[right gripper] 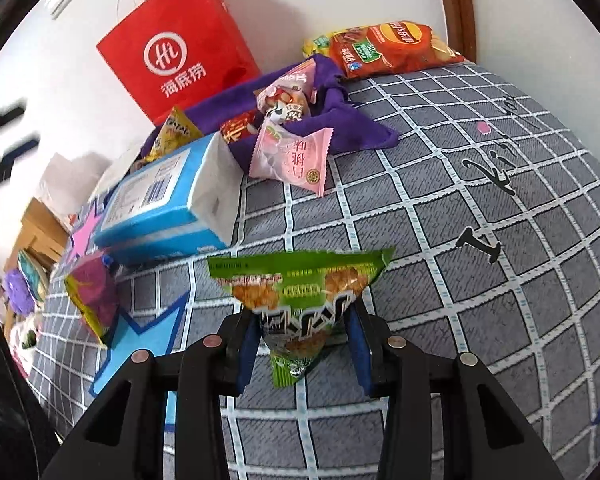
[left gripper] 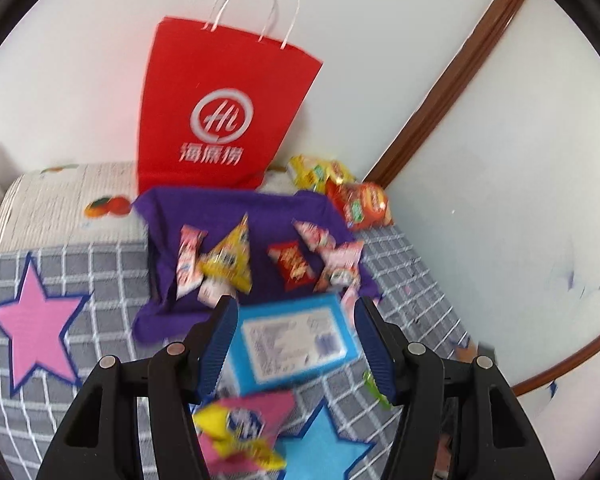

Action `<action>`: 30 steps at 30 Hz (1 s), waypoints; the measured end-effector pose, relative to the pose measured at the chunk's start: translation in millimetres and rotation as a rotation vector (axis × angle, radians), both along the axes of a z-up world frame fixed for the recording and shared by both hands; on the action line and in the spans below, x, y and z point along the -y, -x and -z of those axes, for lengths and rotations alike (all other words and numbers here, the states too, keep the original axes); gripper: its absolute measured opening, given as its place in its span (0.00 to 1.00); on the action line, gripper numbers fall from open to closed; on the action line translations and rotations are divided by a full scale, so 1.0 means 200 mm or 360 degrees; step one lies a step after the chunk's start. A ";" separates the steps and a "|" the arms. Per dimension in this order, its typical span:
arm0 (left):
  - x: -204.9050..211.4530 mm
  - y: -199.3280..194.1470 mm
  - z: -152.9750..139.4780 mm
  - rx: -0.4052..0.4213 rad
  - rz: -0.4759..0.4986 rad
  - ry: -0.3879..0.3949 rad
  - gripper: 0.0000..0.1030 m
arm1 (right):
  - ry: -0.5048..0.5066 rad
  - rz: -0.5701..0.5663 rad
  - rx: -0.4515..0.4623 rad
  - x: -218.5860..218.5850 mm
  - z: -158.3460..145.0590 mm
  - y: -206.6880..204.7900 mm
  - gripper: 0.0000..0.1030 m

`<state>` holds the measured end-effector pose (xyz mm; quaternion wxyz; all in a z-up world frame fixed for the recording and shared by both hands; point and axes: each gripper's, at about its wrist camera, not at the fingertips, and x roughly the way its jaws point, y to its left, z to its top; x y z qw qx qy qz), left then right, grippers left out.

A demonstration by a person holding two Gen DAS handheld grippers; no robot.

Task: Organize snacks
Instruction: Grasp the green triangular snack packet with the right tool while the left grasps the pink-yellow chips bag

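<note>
Several small snack packets lie on a purple cloth [left gripper: 220,208] on the bed, below a red paper bag [left gripper: 220,120]. My left gripper [left gripper: 296,312] is open with a blue box [left gripper: 296,340] between its fingers, lying on the grey checked bedspread; contact is unclear. A pink-and-yellow packet [left gripper: 240,424] lies nearer me. In the right wrist view my right gripper [right gripper: 302,320] has its blue pads around a green triangular snack packet [right gripper: 300,300]. The blue box [right gripper: 164,200], a pink packet [right gripper: 292,156], the cloth [right gripper: 356,128] and the red bag [right gripper: 180,52] lie beyond.
Orange and yellow chip bags [left gripper: 360,196] sit in the bed's far corner by the white wall, also in the right wrist view [right gripper: 388,48]. A wooden frame [left gripper: 460,80] runs along the wall. Star patches [left gripper: 36,320] mark the bedspread. Furniture and clutter stand left of the bed [right gripper: 28,264].
</note>
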<state>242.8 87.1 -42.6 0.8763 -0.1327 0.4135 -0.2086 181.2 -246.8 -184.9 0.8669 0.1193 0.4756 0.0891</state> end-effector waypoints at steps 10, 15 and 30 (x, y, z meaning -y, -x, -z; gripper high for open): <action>-0.05 0.27 0.35 -0.0112 -0.0034 -0.0085 0.63 | 0.0093 0.0033 0.0132 -0.02 0.03 -0.08 0.40; 0.02 0.30 0.47 -0.0176 -0.0005 -0.0125 0.63 | 0.0128 0.0015 0.0202 -0.04 0.05 -0.08 0.40; 0.25 0.27 0.65 -0.0052 -0.0044 -0.0644 0.71 | 0.0021 -0.0003 0.0165 0.01 0.07 -0.09 0.40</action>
